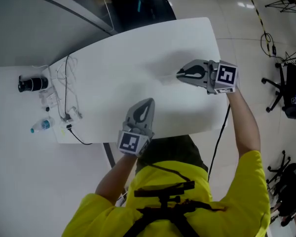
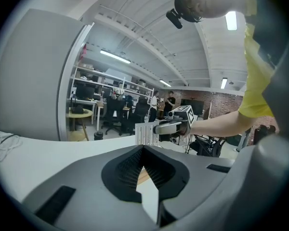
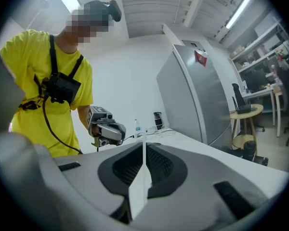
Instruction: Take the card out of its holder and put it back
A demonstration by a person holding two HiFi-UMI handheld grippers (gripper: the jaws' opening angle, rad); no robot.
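My right gripper [image 1: 178, 74] hovers over the white table [image 1: 113, 68], pointing left, and is shut on a thin white card [image 3: 143, 177] that I see edge-on between its pads. From the left gripper view the same card [image 2: 145, 134] shows striped print and sticks out of the right gripper [image 2: 156, 128]. My left gripper [image 1: 148, 101] is near the table's front edge and points away from me. Its jaws are closed on a thin tan piece [image 2: 142, 175], apparently the card holder, most of it hidden. The two grippers are well apart.
At the table's left end lie loose cables [image 1: 64, 83], a black cylinder [image 1: 33, 84], a small water bottle [image 1: 42, 126] and a white box [image 1: 64, 134]. Office chairs [image 1: 291, 90] stand on the floor to the right. A grey cabinet [image 3: 192, 95] stands beyond the table.
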